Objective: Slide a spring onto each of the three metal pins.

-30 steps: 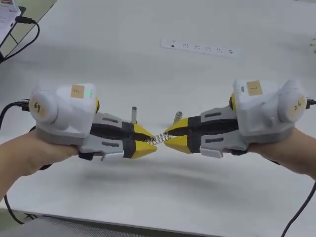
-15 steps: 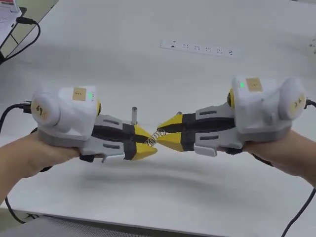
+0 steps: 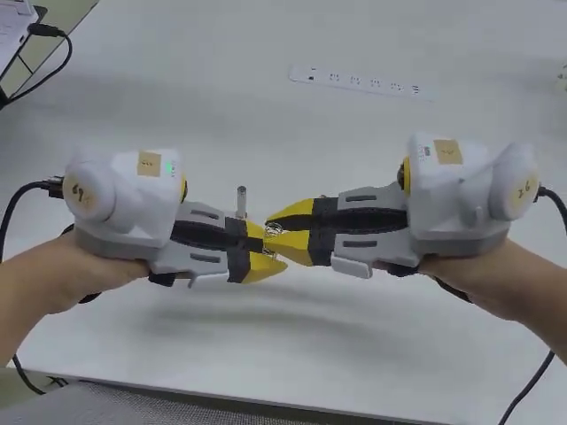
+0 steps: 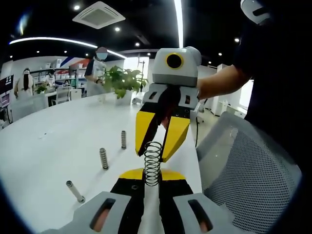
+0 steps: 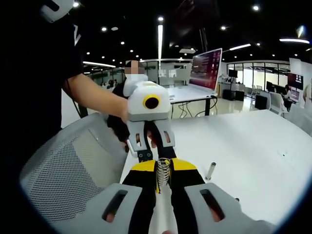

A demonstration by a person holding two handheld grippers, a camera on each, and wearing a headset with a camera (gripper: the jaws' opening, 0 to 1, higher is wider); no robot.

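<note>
Your left gripper [image 4: 152, 178] is clamped on the lower end of a small coiled steel spring [image 4: 152, 163]. In the left gripper view the coil rises from between the yellow tips towards 12 o'clock. Your right gripper [image 4: 153, 155] comes in nose to nose from 12 o'clock. Its yellow jaws are spread in a V around the spring's free end, and you cannot tell whether they touch the coil.

In the head view the two sets of tips meet at the centre, above the white workbench [image 3: 266, 133], with the spring between them.

A bare upright metal pin [image 4: 74, 190] stands at 8 o'clock from the spring in the left gripper view. Two pins already wearing springs [image 4: 103, 158] stand at 9 and 10 o'clock. In the head view the bare pin is just beyond the tips at 12 o'clock. A long white power strip [image 3: 361, 86] lies farther off at 1 o'clock.
</note>
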